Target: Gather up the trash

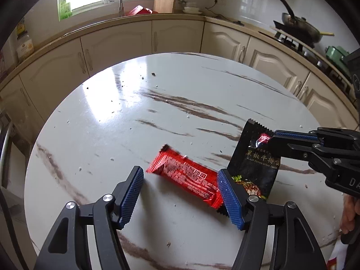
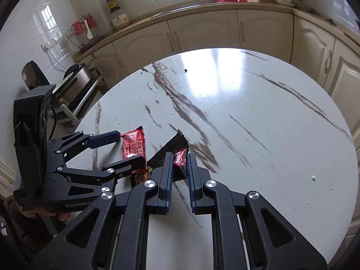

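Observation:
A red snack wrapper [image 1: 186, 176] lies flat on the round marble table [image 1: 135, 117]. My left gripper [image 1: 180, 180] is open, its blue fingers on either side of the red wrapper, low over the table. A black sauce packet [image 1: 254, 159] stands upright, pinched at its top edge by my right gripper [image 1: 273, 136], which comes in from the right. In the right wrist view my right gripper [image 2: 180, 157] is shut on the black packet [image 2: 177, 150]. The red wrapper [image 2: 133, 146] lies between the fingers of my left gripper [image 2: 129, 148].
Crumbs are scattered over the table [image 2: 247, 135], with a dark bit [image 1: 154, 74] at the far side. Cream cabinets [image 1: 175, 36] and a counter curve behind. A wok [image 1: 301, 28] sits on the stove at right. A steel appliance [image 2: 76, 78] stands at left.

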Tool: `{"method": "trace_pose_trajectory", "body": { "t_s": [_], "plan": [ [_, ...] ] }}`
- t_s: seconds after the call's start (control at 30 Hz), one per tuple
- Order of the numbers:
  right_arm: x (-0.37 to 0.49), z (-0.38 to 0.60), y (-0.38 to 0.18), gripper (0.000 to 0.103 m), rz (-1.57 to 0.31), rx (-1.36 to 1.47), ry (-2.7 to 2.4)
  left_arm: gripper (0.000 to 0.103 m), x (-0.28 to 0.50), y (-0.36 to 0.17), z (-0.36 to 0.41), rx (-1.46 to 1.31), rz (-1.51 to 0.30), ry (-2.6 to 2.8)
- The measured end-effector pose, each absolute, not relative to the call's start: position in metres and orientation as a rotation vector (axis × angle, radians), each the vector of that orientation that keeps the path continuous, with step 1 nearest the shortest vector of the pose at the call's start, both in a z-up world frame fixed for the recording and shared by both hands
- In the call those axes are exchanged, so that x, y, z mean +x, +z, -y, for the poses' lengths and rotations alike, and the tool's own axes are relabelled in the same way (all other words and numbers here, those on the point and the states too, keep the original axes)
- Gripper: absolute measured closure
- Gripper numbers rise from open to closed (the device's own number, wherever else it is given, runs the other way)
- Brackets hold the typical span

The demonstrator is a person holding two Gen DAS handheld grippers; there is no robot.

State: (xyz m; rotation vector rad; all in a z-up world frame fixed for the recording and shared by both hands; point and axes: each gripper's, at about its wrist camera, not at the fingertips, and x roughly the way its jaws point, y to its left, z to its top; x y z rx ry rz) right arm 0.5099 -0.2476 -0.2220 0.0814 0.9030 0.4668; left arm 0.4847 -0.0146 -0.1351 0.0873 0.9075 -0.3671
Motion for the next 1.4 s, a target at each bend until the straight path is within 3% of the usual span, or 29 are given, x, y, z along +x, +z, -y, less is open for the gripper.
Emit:
{"method": "trace_pose_trajectory", "body": {
  "t_s": [0.17,0.43,0.9,1.17,1.4],
  "plan": [
    [0.511,0.250,-0.224,0.091,-0.906,0.089,0.468,0.076,0.492,-0.135,0.023,0.082,-0.892,-0.382],
    [0.510,0.247,-0.226,0.091,-0.907,0.100,0.475,0.094,0.486,-0.133,0.021,0.024,-0.870,-0.451],
    [0.478,0.205,-0.189,0.092,-0.847,0.032,0.523,0.098,0.432,-0.113,-0.021,-0.053,-0.823,-0.462],
    [0.452,0.135,-0.161,0.101,-0.807,-0.074,0.568,0.098,0.379,-0.097,-0.087,-0.123,-0.769,-0.425],
    [0.460,0.104,-0.192,0.101,-0.918,-0.069,0.543,0.098,0.351,-0.112,-0.112,-0.149,-0.811,-0.415]
  ]
}}
